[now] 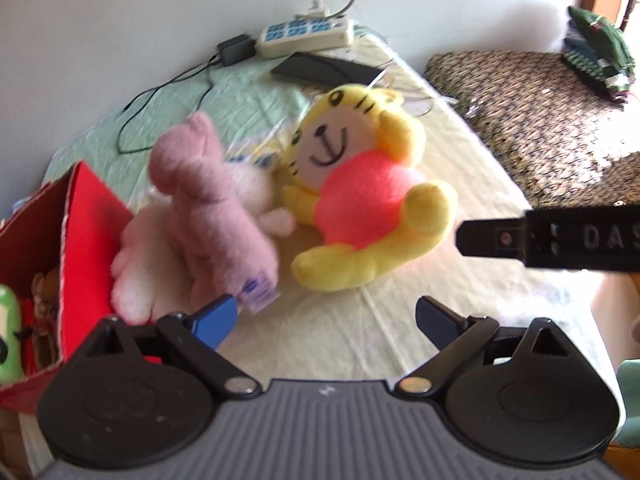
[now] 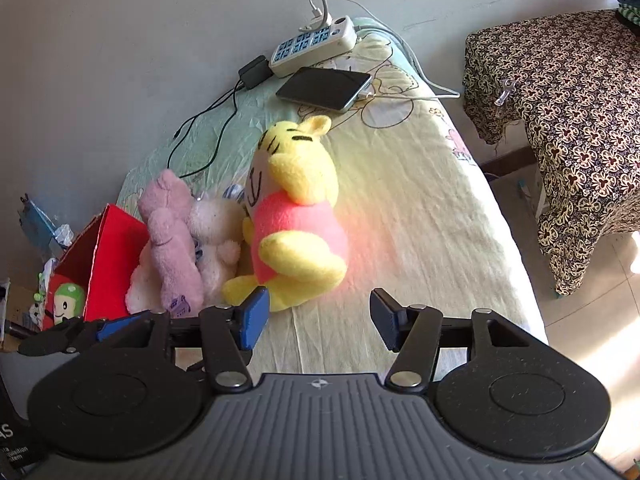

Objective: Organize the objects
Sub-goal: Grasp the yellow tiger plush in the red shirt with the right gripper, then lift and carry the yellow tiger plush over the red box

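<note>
A yellow tiger plush in a pink shirt lies on the pale bed sheet. Left of it a pink plush rests across a white plush, against an open red box. A green toy sits inside the box. My left gripper is open just short of the pink plush, nothing between its blue fingers. My right gripper is open near the tiger's feet, holding nothing. One of its black fingers reaches in from the right in the left wrist view.
A white power strip, a black adapter with a trailing cable and a dark phone lie at the far end of the bed by the wall. A table under patterned cloth stands to the right, across a strip of floor.
</note>
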